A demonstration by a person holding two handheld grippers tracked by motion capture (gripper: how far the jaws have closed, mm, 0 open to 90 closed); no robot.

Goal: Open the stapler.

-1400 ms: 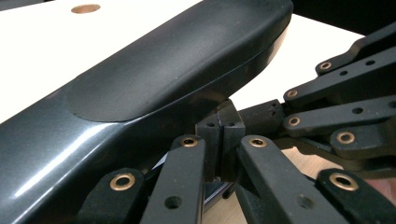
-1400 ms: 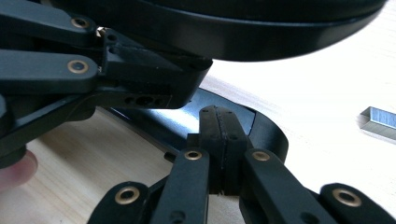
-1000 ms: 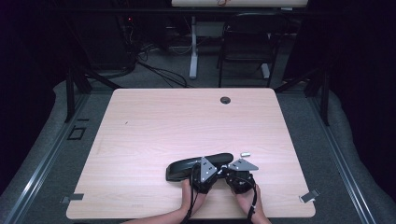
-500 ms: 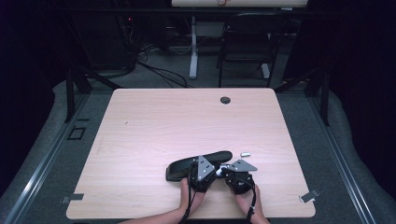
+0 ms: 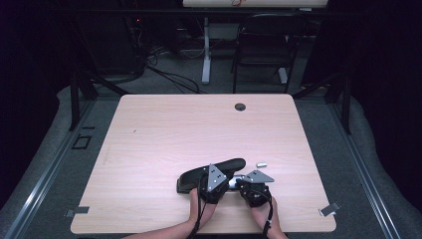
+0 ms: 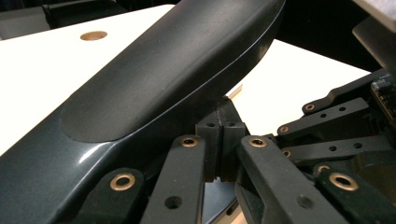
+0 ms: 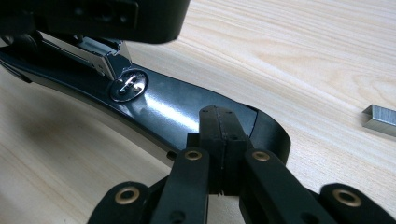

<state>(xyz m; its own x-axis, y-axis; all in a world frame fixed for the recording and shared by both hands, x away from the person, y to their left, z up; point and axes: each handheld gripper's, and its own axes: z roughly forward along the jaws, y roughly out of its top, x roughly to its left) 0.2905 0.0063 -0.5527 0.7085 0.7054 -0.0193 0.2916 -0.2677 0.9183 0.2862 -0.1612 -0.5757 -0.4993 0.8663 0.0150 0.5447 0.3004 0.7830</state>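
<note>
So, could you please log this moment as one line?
left gripper: shut | right gripper: shut | stapler: open | staples: loose

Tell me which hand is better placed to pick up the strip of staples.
The right hand, probably. The strip of staples lies on the table just beyond the right tongs, while the left tongs sit at the stapler, farther away.

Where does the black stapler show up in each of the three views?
High view: stapler lies low and centre on the table, just beyond both grippers.
Left gripper view: its black top arm runs diagonally across the picture.
Right gripper view: its glossy base crosses the middle.
Shared landmark: the pale wooden table.
</note>
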